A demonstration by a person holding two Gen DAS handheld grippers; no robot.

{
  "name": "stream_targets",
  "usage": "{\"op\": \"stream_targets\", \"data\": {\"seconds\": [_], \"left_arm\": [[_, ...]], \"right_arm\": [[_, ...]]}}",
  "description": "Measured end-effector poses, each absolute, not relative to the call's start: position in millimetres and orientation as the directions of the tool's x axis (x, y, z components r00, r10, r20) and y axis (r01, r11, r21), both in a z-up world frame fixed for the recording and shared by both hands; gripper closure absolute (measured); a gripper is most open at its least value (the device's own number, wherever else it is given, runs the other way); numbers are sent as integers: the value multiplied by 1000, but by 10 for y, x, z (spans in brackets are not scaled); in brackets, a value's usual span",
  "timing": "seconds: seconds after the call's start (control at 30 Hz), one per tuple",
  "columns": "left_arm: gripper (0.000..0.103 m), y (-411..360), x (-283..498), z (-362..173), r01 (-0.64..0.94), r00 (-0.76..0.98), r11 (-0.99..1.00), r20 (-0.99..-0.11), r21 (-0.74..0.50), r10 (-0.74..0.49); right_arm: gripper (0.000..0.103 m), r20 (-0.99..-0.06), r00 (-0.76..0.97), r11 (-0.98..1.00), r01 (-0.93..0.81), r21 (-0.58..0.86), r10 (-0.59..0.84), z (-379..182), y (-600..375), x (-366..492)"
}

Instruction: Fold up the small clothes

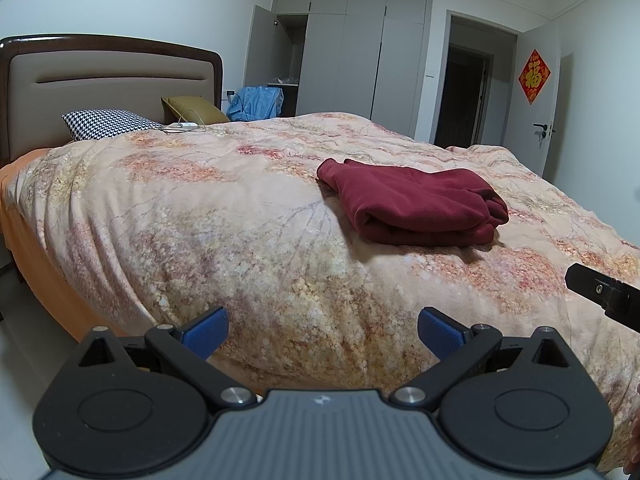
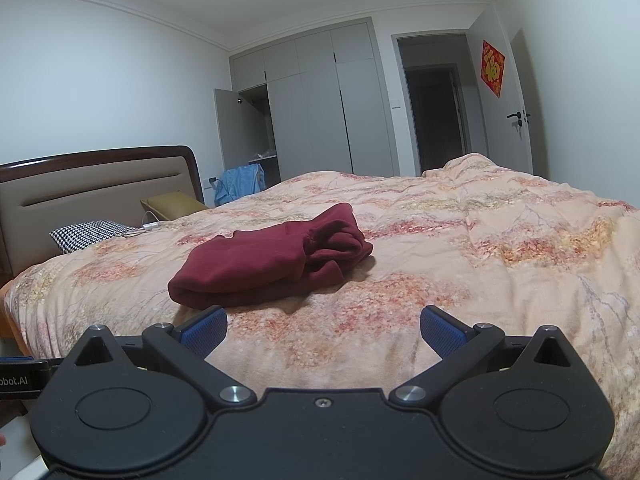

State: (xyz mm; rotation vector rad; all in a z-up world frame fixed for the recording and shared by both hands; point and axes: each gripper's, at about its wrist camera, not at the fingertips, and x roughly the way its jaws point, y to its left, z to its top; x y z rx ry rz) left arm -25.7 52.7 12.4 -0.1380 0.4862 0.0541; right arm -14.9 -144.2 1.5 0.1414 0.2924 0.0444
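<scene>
A dark red garment (image 1: 416, 204) lies folded in a thick bundle on the floral quilt (image 1: 240, 208) of the bed. It also shows in the right wrist view (image 2: 272, 264), just ahead and left of centre. My left gripper (image 1: 323, 330) is open and empty, held back from the garment over the near side of the bed. My right gripper (image 2: 324, 330) is open and empty, close in front of the garment. Part of the right gripper's body (image 1: 608, 296) shows at the right edge of the left wrist view.
The headboard (image 1: 112, 80) stands at the left with a houndstooth pillow (image 1: 108, 123), an olive cushion (image 1: 196, 108) and a white charger with cable (image 1: 186, 125). A blue garment (image 1: 256, 102) hangs by the open wardrobe (image 1: 340, 48). A doorway (image 1: 468, 92) is at the back right.
</scene>
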Motion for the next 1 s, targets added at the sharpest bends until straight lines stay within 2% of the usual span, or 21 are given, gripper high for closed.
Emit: {"op": "stream_targets", "data": {"seconds": [1.0], "left_arm": [[0, 526, -257, 110, -78, 880, 989, -475, -126, 9]], "right_arm": [[0, -286, 956, 989, -21, 148, 63, 8, -1444, -152]]}}
